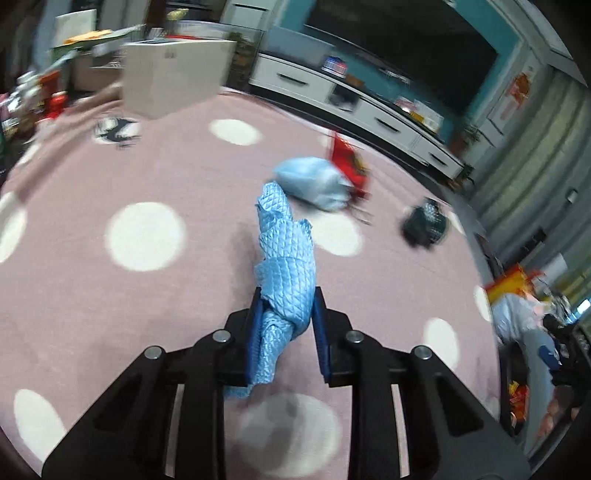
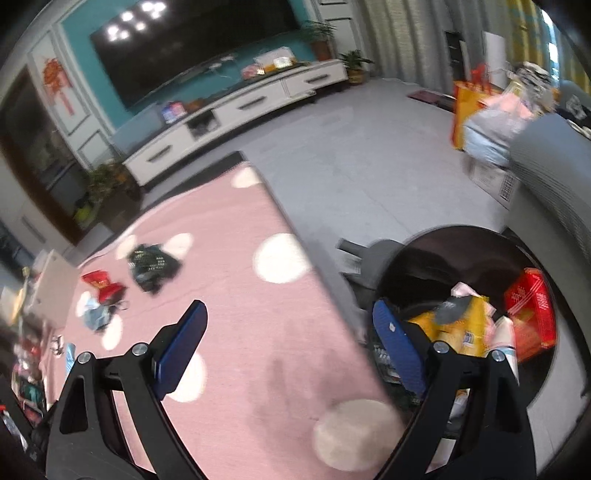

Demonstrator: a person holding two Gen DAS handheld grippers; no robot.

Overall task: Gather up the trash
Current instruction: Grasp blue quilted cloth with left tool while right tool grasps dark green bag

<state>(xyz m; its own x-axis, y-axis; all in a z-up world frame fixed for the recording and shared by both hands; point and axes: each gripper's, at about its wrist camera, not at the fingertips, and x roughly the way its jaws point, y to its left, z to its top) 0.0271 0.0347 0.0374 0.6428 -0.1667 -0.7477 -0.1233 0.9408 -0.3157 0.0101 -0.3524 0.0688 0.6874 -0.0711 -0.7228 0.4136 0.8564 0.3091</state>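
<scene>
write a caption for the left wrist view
Left gripper clamps blue quilted wrapper above pink dotted rug.

A home living room. A large dark television [image 2: 195,48] hangs on a teal wall [image 2: 79,29] above a long white media cabinet [image 2: 240,107] with drawers. Potted plants [image 2: 354,64] stand at the cabinet's ends, and a red knot ornament [image 2: 55,79] decorates the wall panel beside the screen. A pink rug with white dots [image 1: 110,258] covers part of the grey floor [image 2: 369,166]; pale curtains [image 1: 535,155] line one side.
</scene>
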